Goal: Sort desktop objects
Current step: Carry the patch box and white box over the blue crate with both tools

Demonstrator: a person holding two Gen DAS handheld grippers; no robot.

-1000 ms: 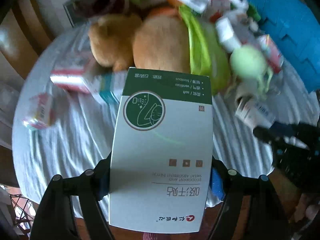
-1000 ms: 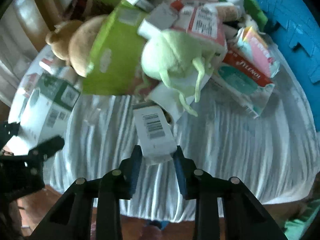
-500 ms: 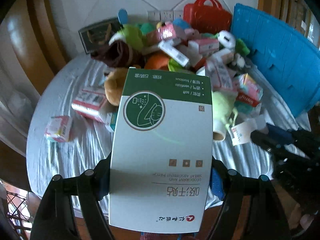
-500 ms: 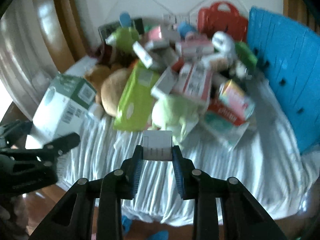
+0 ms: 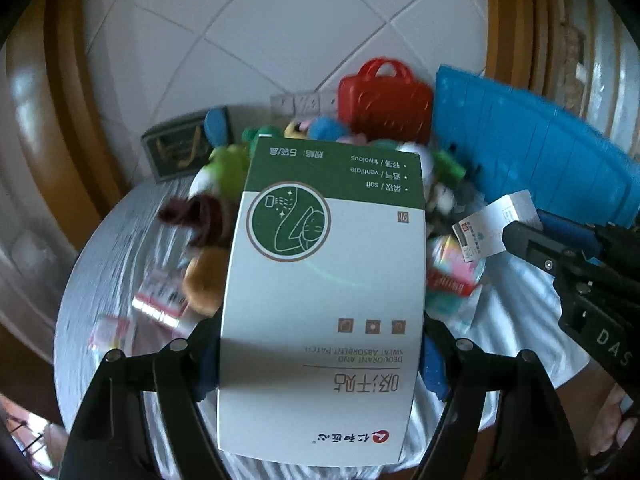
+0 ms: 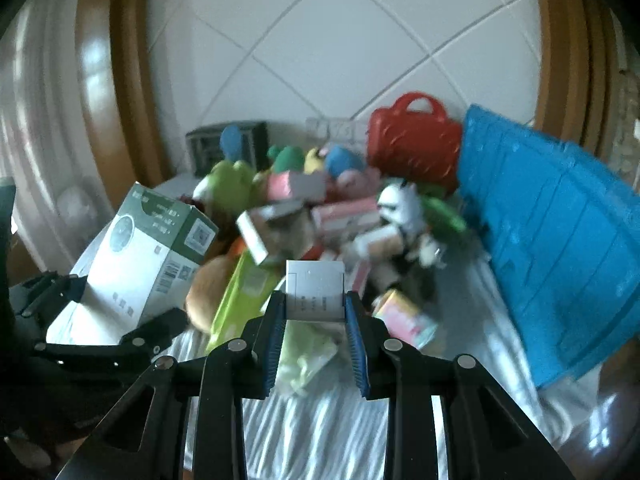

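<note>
My left gripper [image 5: 320,356] is shut on a large white and green box [image 5: 324,280], held up above the table; the box also shows at the left of the right wrist view [image 6: 140,260]. My right gripper [image 6: 316,320] is shut on a small white box [image 6: 315,294], lifted above the table; it shows at the right of the left wrist view [image 5: 494,226]. A pile of plush toys and boxes [image 6: 320,208] lies on the round table with the white striped cloth [image 6: 360,420].
A blue crate [image 6: 560,248] stands at the right edge of the table. A red plastic case [image 6: 416,140] and a dark framed object [image 5: 180,148] stand at the back by the tiled wall. Small boxes [image 5: 156,300] lie at the table's left.
Both grippers have risen and tilted up with their boxes. The small white box left the cloth. The wall and back of the table have come into view.
</note>
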